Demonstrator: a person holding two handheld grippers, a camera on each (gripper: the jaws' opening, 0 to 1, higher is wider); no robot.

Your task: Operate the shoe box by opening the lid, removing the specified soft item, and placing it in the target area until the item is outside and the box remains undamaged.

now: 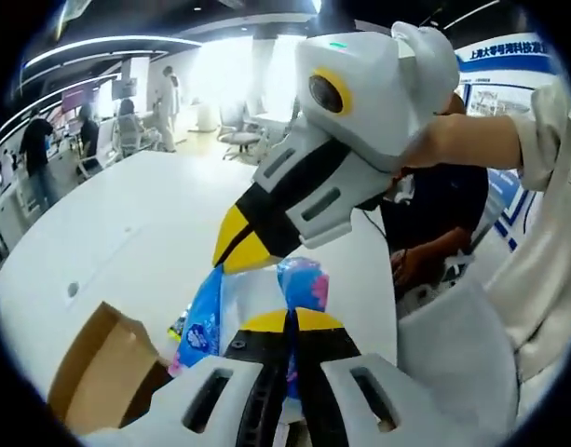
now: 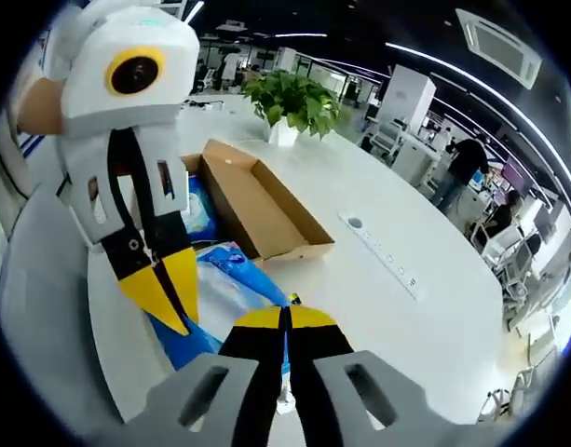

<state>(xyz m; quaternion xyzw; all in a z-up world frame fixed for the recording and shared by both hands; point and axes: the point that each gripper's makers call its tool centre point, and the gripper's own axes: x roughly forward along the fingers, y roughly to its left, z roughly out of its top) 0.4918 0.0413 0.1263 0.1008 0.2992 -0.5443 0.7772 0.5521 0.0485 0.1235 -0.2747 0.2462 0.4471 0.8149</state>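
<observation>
The soft item is a blue and white plastic packet (image 1: 252,296) (image 2: 231,279) beside the open brown cardboard shoe box (image 1: 103,372) (image 2: 262,209). My left gripper (image 1: 290,318) is shut, with the packet's film sticking out past its yellow tips. In the right gripper view it (image 2: 167,296) comes down from the left onto the packet. My right gripper (image 2: 287,315) is also shut at the packet's edge. In the left gripper view it (image 1: 231,244) reaches in from the upper right and touches the packet's top. Whether it pinches the film is hidden.
A white table (image 2: 387,307) carries a potted green plant (image 2: 294,101) behind the box and a flat socket strip (image 2: 383,251). More blue wrapping (image 2: 197,212) shows inside the box. People and office chairs (image 1: 234,140) stand in the background. A person's sleeve (image 1: 546,242) is close on the right.
</observation>
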